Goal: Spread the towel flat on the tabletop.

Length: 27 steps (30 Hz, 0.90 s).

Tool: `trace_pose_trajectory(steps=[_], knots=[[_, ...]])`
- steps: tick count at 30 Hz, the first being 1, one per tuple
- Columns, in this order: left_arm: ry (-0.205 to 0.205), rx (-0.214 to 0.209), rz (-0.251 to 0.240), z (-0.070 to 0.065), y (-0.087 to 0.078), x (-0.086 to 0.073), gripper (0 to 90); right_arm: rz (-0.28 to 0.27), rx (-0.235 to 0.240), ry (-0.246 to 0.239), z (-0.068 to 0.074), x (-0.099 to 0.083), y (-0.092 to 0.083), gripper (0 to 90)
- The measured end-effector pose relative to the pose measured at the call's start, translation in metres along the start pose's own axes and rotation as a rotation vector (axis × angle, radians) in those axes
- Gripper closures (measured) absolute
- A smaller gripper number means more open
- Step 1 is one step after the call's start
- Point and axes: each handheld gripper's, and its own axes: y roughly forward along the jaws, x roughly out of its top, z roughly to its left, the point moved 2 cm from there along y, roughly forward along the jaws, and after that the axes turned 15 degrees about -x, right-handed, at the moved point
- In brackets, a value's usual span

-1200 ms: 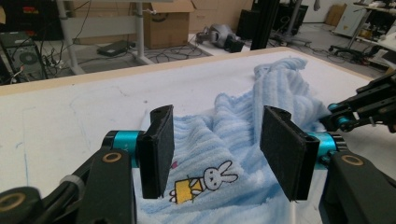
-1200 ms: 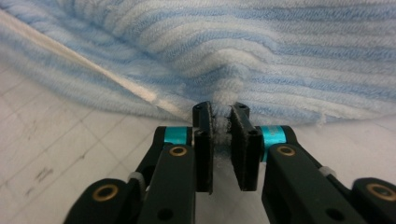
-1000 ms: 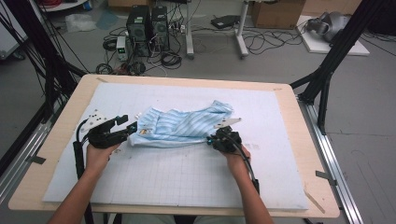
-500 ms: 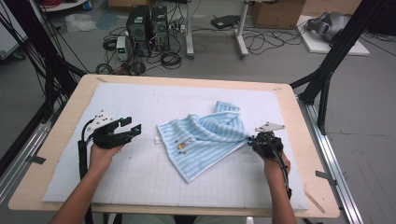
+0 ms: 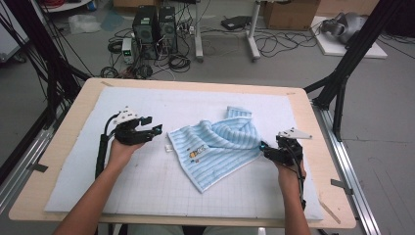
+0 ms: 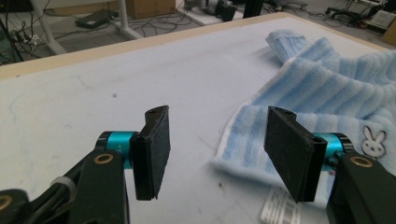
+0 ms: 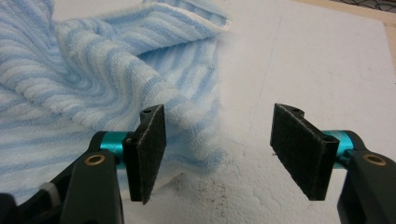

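Observation:
A light-blue striped towel (image 5: 220, 147) lies rumpled on the middle of the white mat, with a small bunny patch (image 5: 197, 153) near its left part. In the left gripper view the towel (image 6: 327, 88) sits beyond the right jaw, its bunny patch (image 6: 373, 140) and a white label (image 6: 280, 212) close by. My left gripper (image 5: 156, 130) (image 6: 215, 149) is open just left of the towel's corner, holding nothing. My right gripper (image 5: 265, 150) (image 7: 219, 154) is open at the towel's right edge. There the towel (image 7: 93, 70) bunches up just past the left jaw.
The white gridded mat (image 5: 147, 196) covers a wooden table (image 5: 63, 147). Black frame legs (image 5: 342, 73) stand at the table's right, more at its left. Computer towers (image 5: 156, 24) and cables sit on the floor behind the table.
The left gripper let go of the towel and stayed at the left. The right gripper dragged the towel rightward across the mat, then opened at its edge.

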Motion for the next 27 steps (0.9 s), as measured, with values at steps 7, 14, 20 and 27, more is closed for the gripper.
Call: trace_pose_trajectory(steps=[7,14,20,27], knots=[[-0.002,-0.021,0.111,0.003,0.044,0.001,40.8,-0.011,0.017,0.010,0.003,0.000,0.001,34.9],[-0.003,-0.015,0.239,0.004,0.074,-0.007,45.4,-0.011,0.035,0.007,0.006,0.000,0.002,34.8],[0.033,-0.064,0.318,0.001,0.074,-0.012,71.2,-0.008,0.041,0.005,0.008,0.000,0.003,34.8],[0.021,-0.095,0.349,-0.007,0.051,-0.017,86.4,-0.009,0.045,0.010,0.008,0.000,0.002,34.8]])
